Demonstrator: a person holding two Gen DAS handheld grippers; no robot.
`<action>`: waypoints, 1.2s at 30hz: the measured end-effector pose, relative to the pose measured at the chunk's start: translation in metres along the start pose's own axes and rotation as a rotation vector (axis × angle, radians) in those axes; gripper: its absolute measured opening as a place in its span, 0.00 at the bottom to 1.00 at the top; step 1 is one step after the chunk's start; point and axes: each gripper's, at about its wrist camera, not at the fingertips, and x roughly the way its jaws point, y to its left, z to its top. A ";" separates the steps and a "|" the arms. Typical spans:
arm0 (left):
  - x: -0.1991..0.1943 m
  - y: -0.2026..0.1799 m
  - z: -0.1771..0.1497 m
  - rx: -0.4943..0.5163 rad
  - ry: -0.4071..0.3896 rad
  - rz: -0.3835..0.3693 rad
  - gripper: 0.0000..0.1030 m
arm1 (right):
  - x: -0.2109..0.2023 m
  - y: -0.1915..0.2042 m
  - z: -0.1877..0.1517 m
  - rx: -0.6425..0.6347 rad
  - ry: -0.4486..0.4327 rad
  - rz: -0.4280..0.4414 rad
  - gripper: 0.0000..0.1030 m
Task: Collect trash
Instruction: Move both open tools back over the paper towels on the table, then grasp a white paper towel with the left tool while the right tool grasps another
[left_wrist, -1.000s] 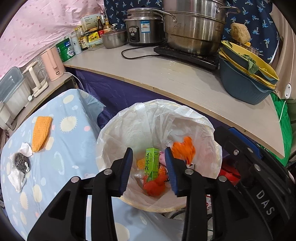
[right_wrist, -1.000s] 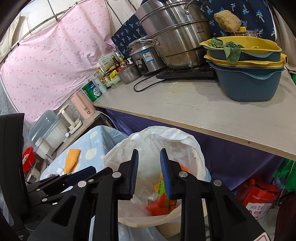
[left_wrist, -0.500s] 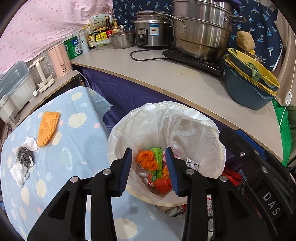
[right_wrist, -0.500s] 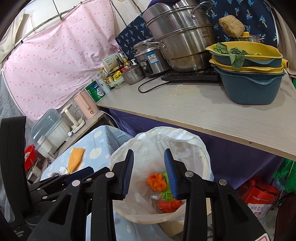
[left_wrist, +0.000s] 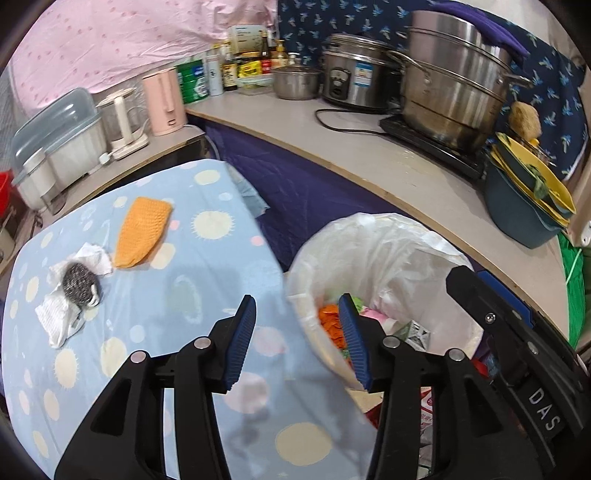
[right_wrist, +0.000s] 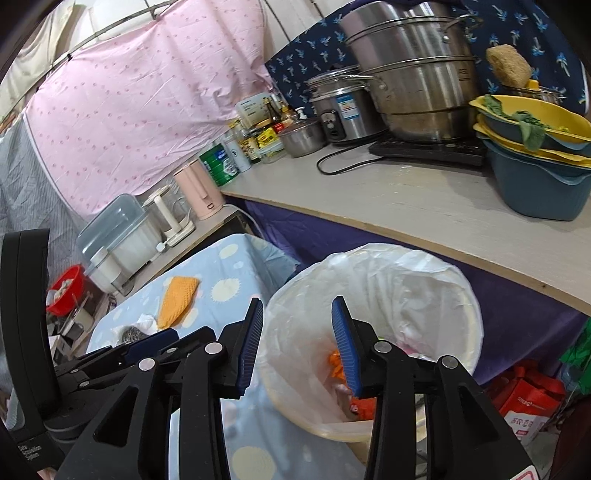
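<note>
Left gripper (left_wrist: 297, 339) and right gripper (right_wrist: 297, 345): jaws parted, just been opening, nothing between the pads. Orange scraps (left_wrist: 330, 323), apparently peel, lie inside the lined bin (left_wrist: 388, 251) beside the blue-clothed table (left_wrist: 207, 280).

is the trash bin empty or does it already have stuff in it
Not empty. The bag-lined trash bin holds orange scraps and a crumpled wrapper at the bottom, well below the rim.
</note>
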 end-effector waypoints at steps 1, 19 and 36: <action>-0.001 0.009 -0.001 -0.015 0.001 0.007 0.45 | 0.003 0.007 -0.001 -0.010 0.006 0.006 0.37; -0.014 0.193 -0.036 -0.325 0.007 0.190 0.68 | 0.064 0.135 -0.038 -0.168 0.133 0.132 0.43; 0.007 0.321 -0.076 -0.533 0.078 0.275 0.69 | 0.136 0.230 -0.077 -0.279 0.265 0.219 0.43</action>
